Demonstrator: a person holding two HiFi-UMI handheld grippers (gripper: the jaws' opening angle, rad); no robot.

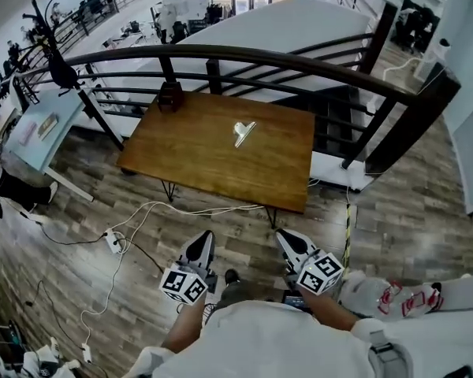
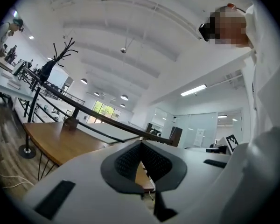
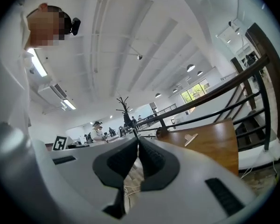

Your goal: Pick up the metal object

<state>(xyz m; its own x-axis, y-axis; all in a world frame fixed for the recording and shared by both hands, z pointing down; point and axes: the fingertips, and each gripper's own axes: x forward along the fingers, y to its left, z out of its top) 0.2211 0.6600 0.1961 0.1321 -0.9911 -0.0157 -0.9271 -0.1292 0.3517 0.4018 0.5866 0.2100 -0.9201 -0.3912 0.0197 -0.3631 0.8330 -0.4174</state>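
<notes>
**At the bottom of the frame, both tools are closed and well apart from the object**

Near the lower edge of the head view, the left tool and the right tool are held side by side, close to the person's body and above the wooden floor. Each tool has its jaws pressed together and nothing is between them. In both gripper views the dark pads meet at the tips, with only air in front.

Further up, in the middle of the frame, stands the brown surface. The metal object lies on it alone, a little above and right of the centre, with bare wood on all sides. It looks like a shiny clip, but it is too small to say exactly. A small dark box sits at the upper left corner of the surface, well apart from the object. A dark railing curves behind.

In my judgement the task is at its very beginning: this is the approach step, and there is no contact yet. The next move calls for coming forward to the surface and spreading the jaws of one tool before arrival. That tool should then come down over the object so that the pads close on both its sides. A thin piece on smooth wood may slide away if it is pushed from one side only.
</notes>
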